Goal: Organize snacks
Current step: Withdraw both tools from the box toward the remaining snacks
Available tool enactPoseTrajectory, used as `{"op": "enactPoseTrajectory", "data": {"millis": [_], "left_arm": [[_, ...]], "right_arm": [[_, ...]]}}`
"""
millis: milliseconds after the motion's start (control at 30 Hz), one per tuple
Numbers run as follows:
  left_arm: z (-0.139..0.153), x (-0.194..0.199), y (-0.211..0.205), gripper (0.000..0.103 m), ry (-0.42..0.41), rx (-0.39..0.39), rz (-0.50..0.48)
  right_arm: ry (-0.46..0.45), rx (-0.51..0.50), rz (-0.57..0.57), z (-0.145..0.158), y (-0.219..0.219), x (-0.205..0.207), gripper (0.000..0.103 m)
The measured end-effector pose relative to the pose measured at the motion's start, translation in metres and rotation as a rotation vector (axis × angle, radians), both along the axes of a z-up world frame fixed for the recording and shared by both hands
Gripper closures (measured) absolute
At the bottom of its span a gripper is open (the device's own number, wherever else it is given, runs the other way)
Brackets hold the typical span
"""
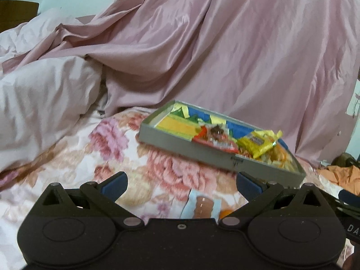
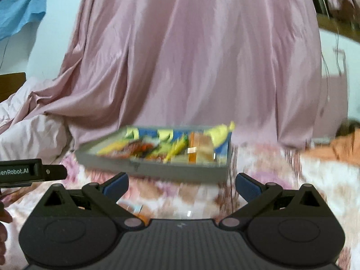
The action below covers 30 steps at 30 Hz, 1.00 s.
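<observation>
Grey box (image 1: pixel 209 155): a shallow rectangular tray with thin straight walls, laid on the floral bedspread (image 1: pixel 162 171), ahead of both grippers.
Snacks: crinkled foil packets are held inside the tray; a yellow packet (image 1: pixel 258 142) is seen beside a red packet (image 1: pixel 216 140).
Loose snack (image 1: pixel 202 208): a pale blue wrapper with a brown bar is left on the bedspread, just beyond the left gripper.
Left gripper (image 1: pixel 181 185): blue-padded fingers are spread wide, nothing between them.
Right gripper (image 2: pixel 182 185): fingers are likewise parted and empty; the view is blurred.
Backdrop: glossy pink drape (image 2: pixel 191 67), deeply folded.
</observation>
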<state>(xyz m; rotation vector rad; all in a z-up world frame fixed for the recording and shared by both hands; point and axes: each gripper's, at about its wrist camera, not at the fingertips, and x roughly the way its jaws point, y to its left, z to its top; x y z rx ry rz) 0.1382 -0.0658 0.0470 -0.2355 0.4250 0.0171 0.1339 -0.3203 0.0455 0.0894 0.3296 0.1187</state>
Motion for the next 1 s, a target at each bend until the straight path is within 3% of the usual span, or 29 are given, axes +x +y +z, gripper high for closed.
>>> {"op": "enactPoseTrajectory", "data": {"millis": [233,567,1000], "left_arm": [[-0.017,-0.028,0.009,0.001,0.067,0.024,-0.024],[-0.039,-0.043,0.017,0.001,0.195,0.058,-0.033],[-0.045,-0.039,0.015,0.001,0.239,0.091,-0.028]], "right_arm": [[0.031,-0.015,0.002,-0.005,0.008,-0.028,0.0],[0.246,-0.041,0.002,-0.024,0.018,-0.015,0.0],[0.327,-0.073,0.005,-0.032,0.024,-0.004,0.0]]}}
